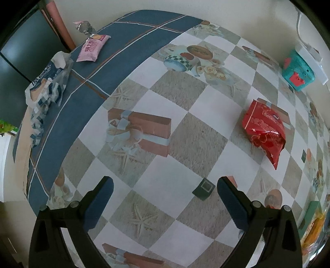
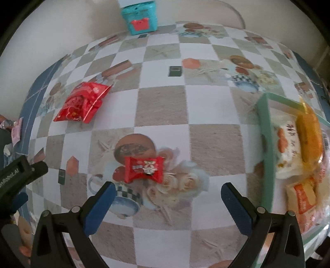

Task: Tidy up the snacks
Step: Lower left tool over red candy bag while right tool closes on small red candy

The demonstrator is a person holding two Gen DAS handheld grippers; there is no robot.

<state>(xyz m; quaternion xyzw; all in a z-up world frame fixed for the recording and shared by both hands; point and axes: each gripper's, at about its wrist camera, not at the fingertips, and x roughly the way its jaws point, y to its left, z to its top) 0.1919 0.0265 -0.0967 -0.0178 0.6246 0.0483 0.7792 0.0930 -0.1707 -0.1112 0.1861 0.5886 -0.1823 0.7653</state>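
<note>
A small red candy packet lies on the patterned tablecloth just ahead of my right gripper, which is open and empty. A larger red snack bag rests at the left of the right wrist view. The same red snack bag appears at the right of the left wrist view. My left gripper hangs open over bare cloth, holding nothing. A green tray at the right holds several orange and white snack packs. A pink packet and a blue-white bag lie on the blue border at far left.
A teal box with red tabs stands by the wall at the table's back edge. The teal box also shows at the top of the right wrist view. A dark screen sits beyond the table's left edge. The other gripper's body shows at far left.
</note>
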